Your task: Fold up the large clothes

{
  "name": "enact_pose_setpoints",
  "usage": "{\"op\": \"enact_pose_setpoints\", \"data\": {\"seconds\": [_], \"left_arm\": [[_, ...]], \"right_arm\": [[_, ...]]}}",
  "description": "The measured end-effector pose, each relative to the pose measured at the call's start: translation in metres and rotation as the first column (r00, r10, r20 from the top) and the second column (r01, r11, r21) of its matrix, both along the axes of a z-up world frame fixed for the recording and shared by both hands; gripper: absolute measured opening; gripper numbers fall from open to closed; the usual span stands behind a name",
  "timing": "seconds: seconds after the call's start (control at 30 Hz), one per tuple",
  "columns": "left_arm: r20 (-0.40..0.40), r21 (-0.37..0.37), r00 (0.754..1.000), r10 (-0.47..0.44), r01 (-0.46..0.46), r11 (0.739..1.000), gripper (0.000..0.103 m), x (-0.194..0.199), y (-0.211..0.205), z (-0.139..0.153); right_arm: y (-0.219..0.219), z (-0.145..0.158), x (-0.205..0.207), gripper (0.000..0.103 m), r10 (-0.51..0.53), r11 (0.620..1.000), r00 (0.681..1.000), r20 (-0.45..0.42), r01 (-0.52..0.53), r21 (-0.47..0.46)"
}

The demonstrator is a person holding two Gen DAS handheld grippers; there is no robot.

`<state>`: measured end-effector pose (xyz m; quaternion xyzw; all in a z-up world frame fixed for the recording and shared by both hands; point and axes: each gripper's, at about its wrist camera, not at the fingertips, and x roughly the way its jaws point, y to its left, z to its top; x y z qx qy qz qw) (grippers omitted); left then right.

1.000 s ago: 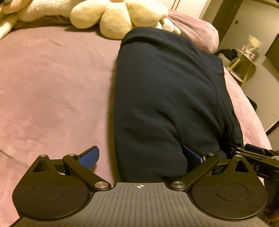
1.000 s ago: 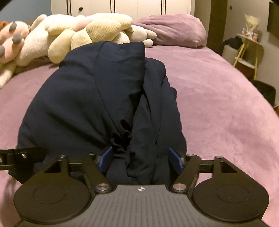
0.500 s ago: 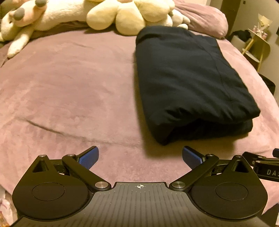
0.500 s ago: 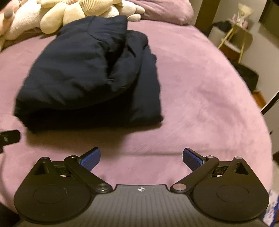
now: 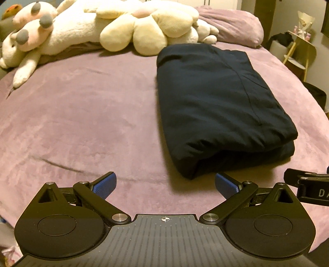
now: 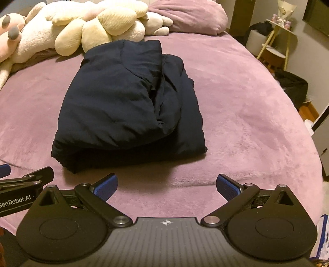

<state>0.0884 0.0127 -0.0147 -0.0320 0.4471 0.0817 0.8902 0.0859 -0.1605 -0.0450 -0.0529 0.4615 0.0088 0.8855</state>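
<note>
I am looking along both grippers at a dark navy garment [image 5: 218, 106] that is lying folded into a thick rectangular bundle on the bed [image 5: 82, 115], which is covered with a mauve plush blanket. In the left wrist view the bundle is sitting to the right of the middle, with its near folded edge just ahead of my left gripper [image 5: 165, 183], and it is not touching the fingers. The blue fingers [image 5: 104, 184] of this gripper are standing wide apart and are holding nothing; only the blanket is showing between them. In the right wrist view the same garment [image 6: 127, 102] is lying a little to the left of the middle, and here I am seeing looser layers and creases along its right side, where the cloth is bunching over a flatter lower layer. My right gripper [image 6: 167, 184] is also hovering near the front edge of the bundle without touching it, and its fingers [image 6: 228, 185] are spread apart and empty as well. The two grippers are staying side by side, since a part of each is appearing at the edge of the other view. Behind the garment, at the head of the bed, cream plush toys [image 5: 148, 26] are lying in a row, one of them shaped like a flower, and a mauve pillow [image 6: 187, 16] is resting beside them. The far end of the garment is lying just in front of the toys.
</note>
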Motion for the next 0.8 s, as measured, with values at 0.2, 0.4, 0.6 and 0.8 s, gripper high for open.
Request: {"op": "enact_pose_setpoints", "data": {"seconds": [0.2, 0.4, 0.6, 0.8], "left_arm": [[0.002, 0.001, 1.0, -0.015, 0.015, 1.0, 0.103, -0.0002, -0.0042, 0.0005], [-0.002, 0.002, 1.0, -0.016, 0.016, 1.0, 0.103, -0.0008, -0.0065, -0.0006], [0.0, -0.002, 1.0, -0.012, 0.012, 1.0, 0.103, -0.001, -0.0063, 0.0007], [-0.005, 0.003, 1.0, -0.022, 0.022, 1.0, 0.103, -0.0022, -0.0089, -0.0008]], "right_arm": [[0.0, 0.0012, -0.0006, 0.102, -0.007, 1.0, 1.0, 0.0, 0.007, 0.017], [0.0011, 0.0026, -0.0011, 0.102, -0.007, 1.0, 1.0, 0.007, 0.007, 0.018], [0.0018, 0.0026, -0.0024, 0.102, -0.004, 1.0, 1.0, 0.004, 0.004, 0.017], [0.0015, 0.0031, -0.0034, 0.102, -0.009, 1.0, 1.0, 0.006, 0.008, 0.019]]}}
